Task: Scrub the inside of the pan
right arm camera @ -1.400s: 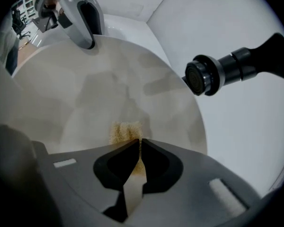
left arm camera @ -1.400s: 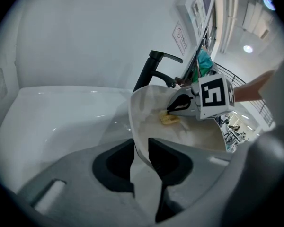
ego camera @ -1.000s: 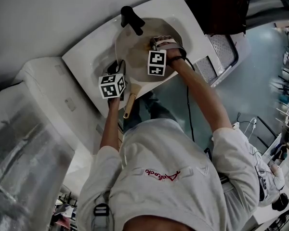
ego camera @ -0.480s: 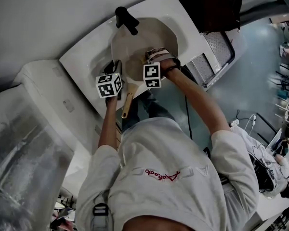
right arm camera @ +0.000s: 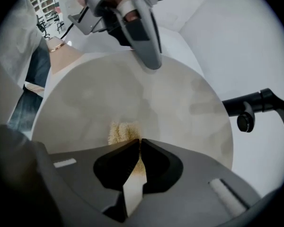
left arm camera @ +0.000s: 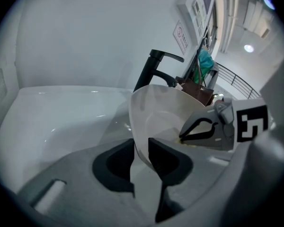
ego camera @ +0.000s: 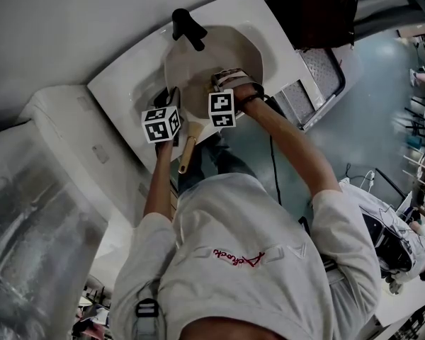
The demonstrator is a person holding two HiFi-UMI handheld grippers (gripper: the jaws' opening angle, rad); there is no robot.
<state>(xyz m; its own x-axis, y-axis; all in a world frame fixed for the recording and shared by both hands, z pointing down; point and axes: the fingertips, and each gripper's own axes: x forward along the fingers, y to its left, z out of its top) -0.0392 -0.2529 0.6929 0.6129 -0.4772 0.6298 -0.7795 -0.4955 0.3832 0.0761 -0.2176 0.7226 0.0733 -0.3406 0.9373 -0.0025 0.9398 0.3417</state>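
I hold the pan [ego camera: 195, 66] in the sink [ego camera: 276, 41], its wooden handle [ego camera: 188, 154] running toward 7 o'clock over the sink's front edge; left tool [left arm camera: 141, 148] clamps the pan's rim; right tool [right arm camera: 138, 143] pinches a scrub pad [right arm camera: 119, 132] against the pan's floor; faucet [ego camera: 188, 28] overhangs at 11 o'clock; sink walls crowd the rim.

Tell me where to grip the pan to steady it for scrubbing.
Grip the thin rim of the pan beside its wooden handle, from the handle side, as the left claw does: the wall fits between jaws, leaving the inside free.
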